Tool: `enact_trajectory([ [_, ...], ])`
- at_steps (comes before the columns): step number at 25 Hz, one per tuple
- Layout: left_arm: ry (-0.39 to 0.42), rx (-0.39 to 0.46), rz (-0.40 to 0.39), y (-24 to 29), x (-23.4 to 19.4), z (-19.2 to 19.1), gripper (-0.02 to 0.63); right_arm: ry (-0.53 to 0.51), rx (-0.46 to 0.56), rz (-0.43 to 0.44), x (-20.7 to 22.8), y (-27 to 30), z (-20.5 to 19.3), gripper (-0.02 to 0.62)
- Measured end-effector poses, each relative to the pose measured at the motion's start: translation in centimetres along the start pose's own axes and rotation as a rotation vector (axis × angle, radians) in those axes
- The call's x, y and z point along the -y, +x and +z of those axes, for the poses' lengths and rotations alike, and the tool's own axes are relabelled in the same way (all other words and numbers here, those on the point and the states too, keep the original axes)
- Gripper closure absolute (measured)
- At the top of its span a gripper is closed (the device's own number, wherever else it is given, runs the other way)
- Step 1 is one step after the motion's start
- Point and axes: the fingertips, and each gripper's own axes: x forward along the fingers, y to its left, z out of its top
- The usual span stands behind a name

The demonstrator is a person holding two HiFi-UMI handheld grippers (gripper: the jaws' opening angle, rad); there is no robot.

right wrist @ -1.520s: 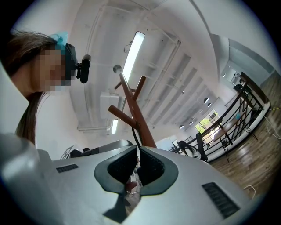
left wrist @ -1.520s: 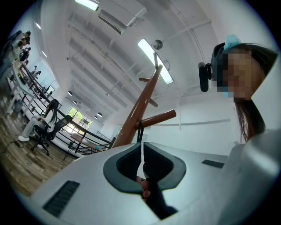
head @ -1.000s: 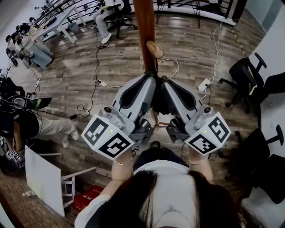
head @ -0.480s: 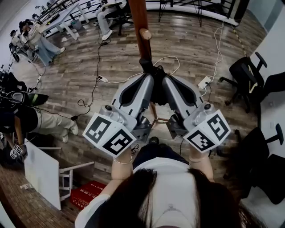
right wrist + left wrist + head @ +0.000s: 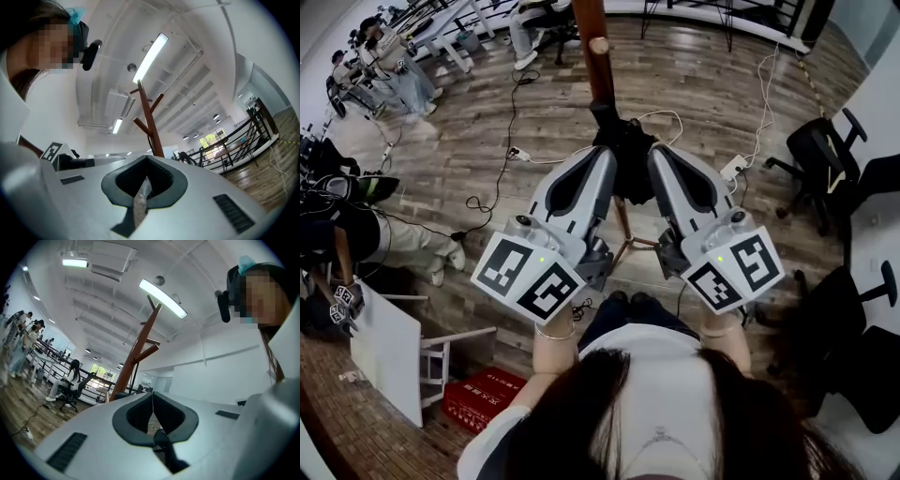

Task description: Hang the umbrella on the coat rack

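Okay, my left hand-held gripper (image 5: pixel 607 153) and right hand-held gripper (image 5: pixel 657 152) both pinch the black umbrella (image 5: pixel 630 171) beside the coat rack (image 5: pixel 598 58).

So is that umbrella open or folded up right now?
Folded. The umbrella shows as a small dark bundle by the coat rack, no canopy spread.

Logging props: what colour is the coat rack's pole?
The coat rack is reddish-brown wood; right gripper view shows it best.

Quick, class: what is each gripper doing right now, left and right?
Left gripper: closed, with a dark part of the umbrella between its jaws.
Right gripper: closed on a grey strip of the umbrella.
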Motion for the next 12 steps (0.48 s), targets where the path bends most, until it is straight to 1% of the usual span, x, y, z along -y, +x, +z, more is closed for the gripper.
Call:
enact_trajectory([
  [4,0.019,-0.002,0.025,-0.5,-0.5,0.1,0.595,0.006,-0.009,-0.024,0.0,0.0,-0.4,0.56],
  [7,0.031,-0.023,0.005,-1.0,-0.1,0.0,0.595,0.023,0.007,-0.03,-0.5,-0.3,-0.2,0.56],
  [12,0.04,-0.03,-0.026,-2.2,0.3,0.2,0.595,-0.019,-0.006,-0.071,-2.0,-0.5,-0.4,0.56],
])
